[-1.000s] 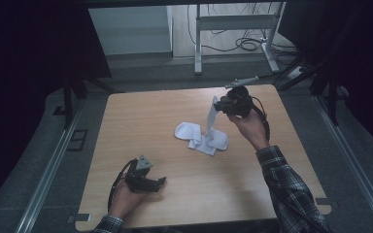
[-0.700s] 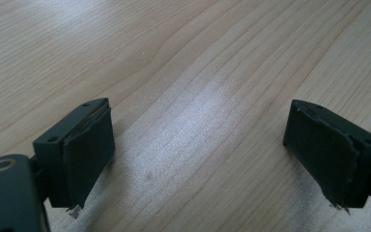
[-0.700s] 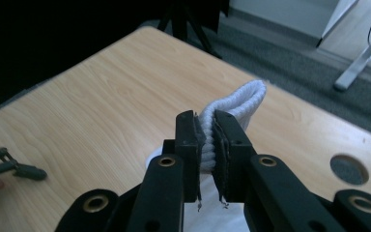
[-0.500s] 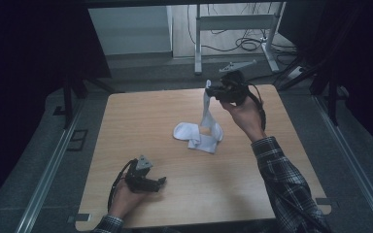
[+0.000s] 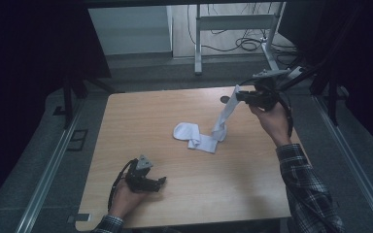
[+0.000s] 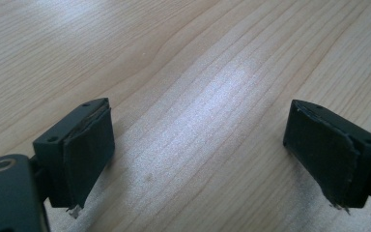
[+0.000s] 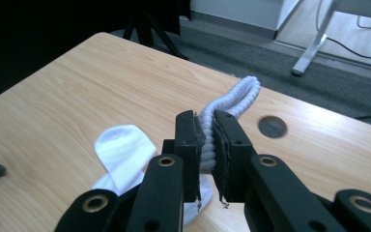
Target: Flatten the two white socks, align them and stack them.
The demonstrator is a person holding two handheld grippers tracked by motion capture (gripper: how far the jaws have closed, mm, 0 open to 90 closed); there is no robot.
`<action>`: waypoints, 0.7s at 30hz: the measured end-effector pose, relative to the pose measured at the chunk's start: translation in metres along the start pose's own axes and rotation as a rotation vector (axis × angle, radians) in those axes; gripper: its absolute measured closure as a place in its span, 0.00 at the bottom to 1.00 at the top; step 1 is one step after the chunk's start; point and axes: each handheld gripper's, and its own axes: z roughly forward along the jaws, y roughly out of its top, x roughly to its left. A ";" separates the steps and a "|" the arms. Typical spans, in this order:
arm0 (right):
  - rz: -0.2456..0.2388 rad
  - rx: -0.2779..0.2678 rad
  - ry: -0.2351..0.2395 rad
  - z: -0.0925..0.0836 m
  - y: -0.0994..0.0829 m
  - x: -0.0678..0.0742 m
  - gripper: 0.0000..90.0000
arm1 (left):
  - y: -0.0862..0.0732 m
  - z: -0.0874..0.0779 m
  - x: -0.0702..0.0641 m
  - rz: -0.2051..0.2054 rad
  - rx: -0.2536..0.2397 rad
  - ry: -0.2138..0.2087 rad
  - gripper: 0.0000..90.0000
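Observation:
My right gripper (image 5: 240,95) is raised over the table's far right part, shut on the cuff of a white sock (image 5: 226,112) that hangs down with its foot resting on the wood. In the right gripper view the ribbed cuff (image 7: 232,104) is pinched between the black jaws of my right gripper (image 7: 206,145). A second white sock (image 5: 187,132) lies flat in the middle of the table (image 5: 141,121), partly under the hanging one; its toe (image 7: 125,150) shows below the jaws. My left gripper (image 5: 161,182) rests on the near left of the table, jaws wide apart with bare wood between the pads (image 6: 89,145).
A round cable hole (image 5: 225,99) sits near the table's far edge, also seen as a hole (image 7: 272,126) just behind the held sock. Beyond the table are a grey floor, a white desk frame (image 5: 233,29) and cables. Metal rails (image 5: 48,170) run along both sides.
My right hand has moved to the right and up, pulling the sock's cuff with it so the sock stretches out slanted. The left hand has kept still.

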 end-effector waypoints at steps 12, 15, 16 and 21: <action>0.051 0.006 -0.060 -0.030 -0.023 -0.036 0.89 | 0.000 0.000 0.000 -0.001 0.001 0.000 0.12; 0.057 0.000 -0.063 -0.036 -0.022 -0.039 0.89 | 0.000 0.000 0.000 0.000 0.000 0.001 0.12; 0.056 -0.004 -0.061 -0.037 -0.021 -0.038 0.89 | 0.000 0.000 0.000 0.000 0.001 0.001 0.12; 0.043 -0.018 -0.037 -0.035 -0.007 -0.026 0.89 | 0.001 0.001 0.000 0.000 -0.003 0.002 0.12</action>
